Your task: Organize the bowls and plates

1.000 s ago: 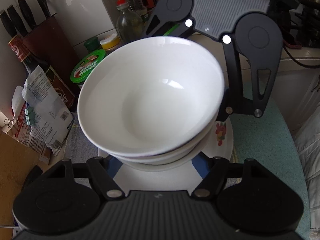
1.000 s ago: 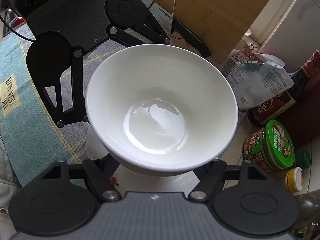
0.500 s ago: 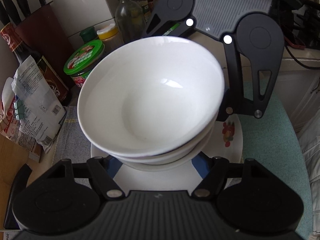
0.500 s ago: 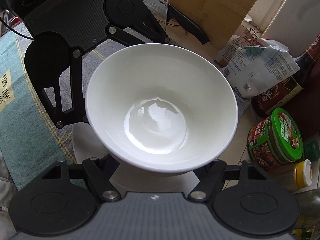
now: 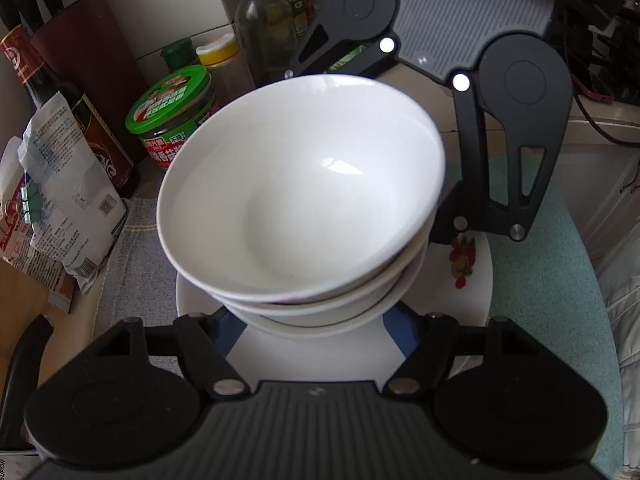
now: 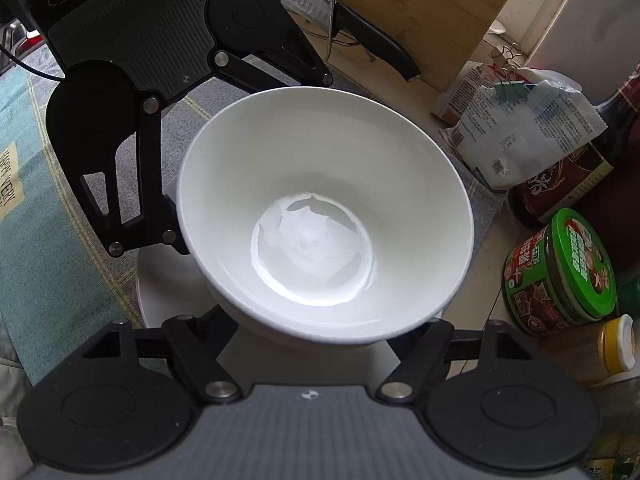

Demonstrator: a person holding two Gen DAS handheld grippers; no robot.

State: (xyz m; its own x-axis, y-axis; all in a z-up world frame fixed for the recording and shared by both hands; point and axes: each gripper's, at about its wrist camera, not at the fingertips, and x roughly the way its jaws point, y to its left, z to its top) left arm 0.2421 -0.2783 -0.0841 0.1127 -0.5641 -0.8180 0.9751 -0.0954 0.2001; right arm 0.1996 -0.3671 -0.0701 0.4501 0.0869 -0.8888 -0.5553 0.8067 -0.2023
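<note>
A stack of white bowls [image 5: 304, 200] stands on a white plate [image 5: 476, 280] with a fruit print. It also shows in the right wrist view [image 6: 324, 208], with the plate [image 6: 168, 284] beneath. My left gripper [image 5: 316, 320] and my right gripper [image 6: 320, 328] face each other across the stack. Each has its jaws set wide against the lower bowls, from opposite sides. The fingertips are hidden under the bowls. The right gripper shows at the back in the left wrist view [image 5: 460, 216].
A green-lidded jar [image 5: 172, 116], bottles [image 5: 264, 20], a knife block [image 5: 80, 52] and a paper packet [image 5: 68, 184] stand at the left wall. A cutting board [image 6: 404, 4] and a knife [image 6: 360, 40] lie beyond. A teal cloth [image 5: 548, 292] covers the table.
Both grippers and the stack have moved together across the counter toward the jar and bottles. More of the plate shows on the right.
</note>
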